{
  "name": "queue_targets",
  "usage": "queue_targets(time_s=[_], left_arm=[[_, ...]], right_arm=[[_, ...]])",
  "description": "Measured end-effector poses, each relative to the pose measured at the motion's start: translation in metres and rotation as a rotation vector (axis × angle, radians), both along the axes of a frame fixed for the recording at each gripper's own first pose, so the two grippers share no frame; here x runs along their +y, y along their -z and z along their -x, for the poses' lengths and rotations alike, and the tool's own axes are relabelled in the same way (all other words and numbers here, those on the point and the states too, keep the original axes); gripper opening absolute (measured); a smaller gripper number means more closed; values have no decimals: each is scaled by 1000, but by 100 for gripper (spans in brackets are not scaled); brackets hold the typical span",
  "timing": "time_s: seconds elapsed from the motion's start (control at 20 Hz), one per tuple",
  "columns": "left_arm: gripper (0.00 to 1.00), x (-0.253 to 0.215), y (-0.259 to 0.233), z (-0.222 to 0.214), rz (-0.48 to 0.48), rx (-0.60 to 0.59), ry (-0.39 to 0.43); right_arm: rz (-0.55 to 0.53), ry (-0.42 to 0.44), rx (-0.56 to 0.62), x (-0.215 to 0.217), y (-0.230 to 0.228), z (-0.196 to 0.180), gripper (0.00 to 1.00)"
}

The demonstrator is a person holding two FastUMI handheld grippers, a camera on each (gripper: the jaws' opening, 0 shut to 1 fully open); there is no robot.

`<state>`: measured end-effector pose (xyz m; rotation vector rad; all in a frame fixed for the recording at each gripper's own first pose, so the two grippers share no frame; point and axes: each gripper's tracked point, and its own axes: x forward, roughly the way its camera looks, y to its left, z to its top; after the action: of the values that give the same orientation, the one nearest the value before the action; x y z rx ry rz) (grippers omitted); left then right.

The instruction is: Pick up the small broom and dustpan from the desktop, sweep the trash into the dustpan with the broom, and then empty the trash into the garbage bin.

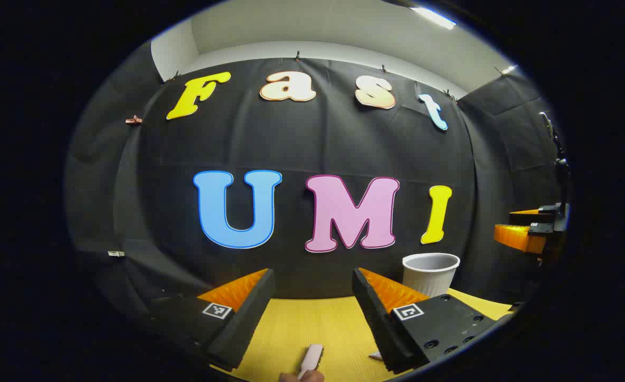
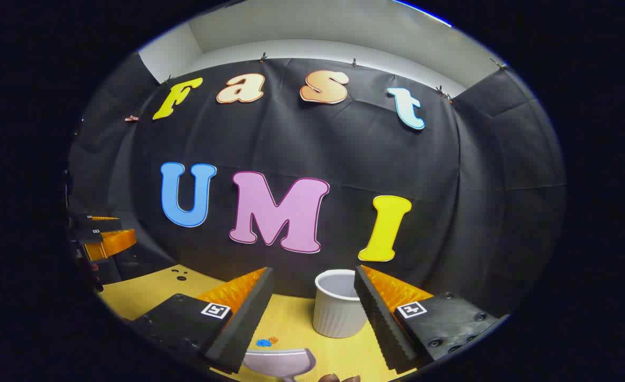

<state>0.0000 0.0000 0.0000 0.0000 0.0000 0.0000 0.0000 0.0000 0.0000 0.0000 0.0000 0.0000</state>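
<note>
In the left gripper view my left gripper [image 1: 312, 276] stands open above the yellow desktop [image 1: 302, 323], with nothing between its fingers. A small pale broom [image 1: 311, 359] lies low on the desk below it, with a hand [image 1: 302, 376] at its near end. In the right gripper view my right gripper [image 2: 313, 271] is open too, with nothing in it. Below it lies a pale grey dustpan [image 2: 280, 362], and small blue and orange trash bits [image 2: 267, 341] sit just beyond its lip. The white ribbed garbage bin [image 2: 339, 310] stands upright behind them.
The bin [image 1: 430, 271] is at the desk's back right in the left gripper view, with the right gripper [image 1: 522, 233] farther right. The left gripper [image 2: 103, 236] shows at the left edge of the right gripper view. Small holes [image 2: 177, 274] mark the desk's far left.
</note>
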Motion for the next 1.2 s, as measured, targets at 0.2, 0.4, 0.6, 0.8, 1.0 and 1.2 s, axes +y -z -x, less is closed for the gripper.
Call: queue_targets(time_s=[0.2, 0.4, 0.6, 0.8, 1.0, 1.2], left_arm=[[94, -5, 1, 2, 15, 7, 25], [95, -2, 1, 4, 16, 6, 14], [94, 2, -2, 6, 21, 6, 24], [94, 8, 1, 6, 25, 17, 41], [94, 16, 18, 4, 11, 67, 31], [95, 22, 37, -1, 1, 111, 12]], right_arm=[[19, -17, -7, 6, -3, 0, 97], [16, -26, -11, 12, -6, 0, 97], [16, -38, 0, 21, -7, 3, 97], [22, -40, 8, 29, -6, 6, 97], [13, -90, 176, 37, 35, 12, 97], [7, -157, 430, 37, 113, 31, 97]])
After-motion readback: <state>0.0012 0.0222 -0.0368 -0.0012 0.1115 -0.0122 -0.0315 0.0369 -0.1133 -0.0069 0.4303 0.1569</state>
